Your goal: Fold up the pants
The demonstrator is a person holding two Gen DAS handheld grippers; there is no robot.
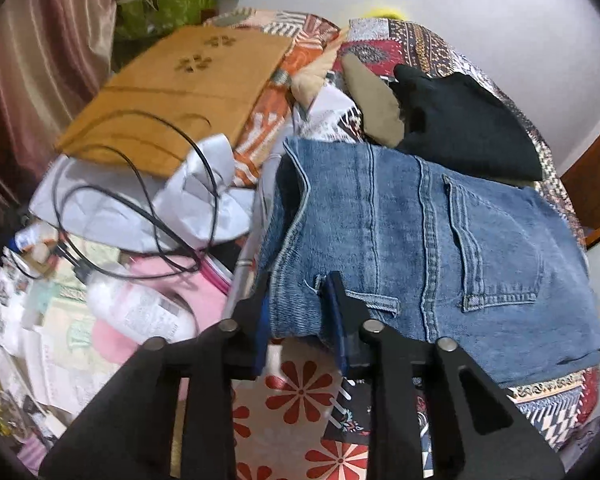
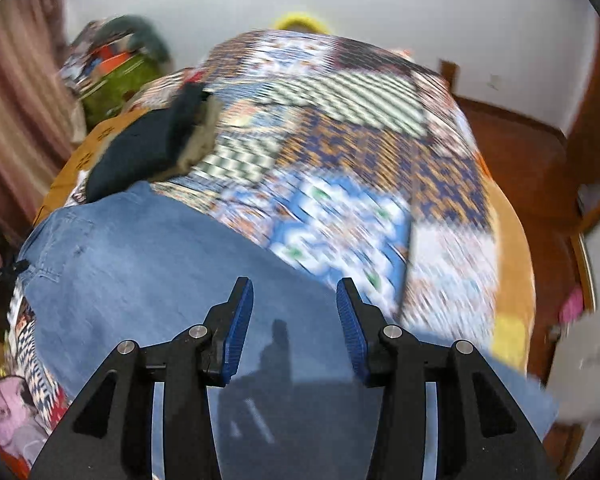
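Left gripper (image 1: 300,304) fingers are clamping the jeans (image 1: 420,240) waistband; right gripper (image 2: 295,308) fingers are hovering open above the denim.

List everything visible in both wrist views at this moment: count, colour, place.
jeans: one, blue denim, folded on the bed, waist end toward the left gripper
patchwork bedspread: one, multicoloured, covering the bed
black garment: one, beyond the jeans
beige garment: one, beside the black garment
wooden board: one, tan, far left on the bed
cable: one, black, looped over white cloth
white cloth: one, crumpled, left of the jeans
bottle: one, white, lying on pink cloth
green bag: one, far left corner
left gripper: black, blue pads, jaws clamped on the jeans' waist edge
right gripper: black, blue pads, jaws apart over the denim, holding nothing
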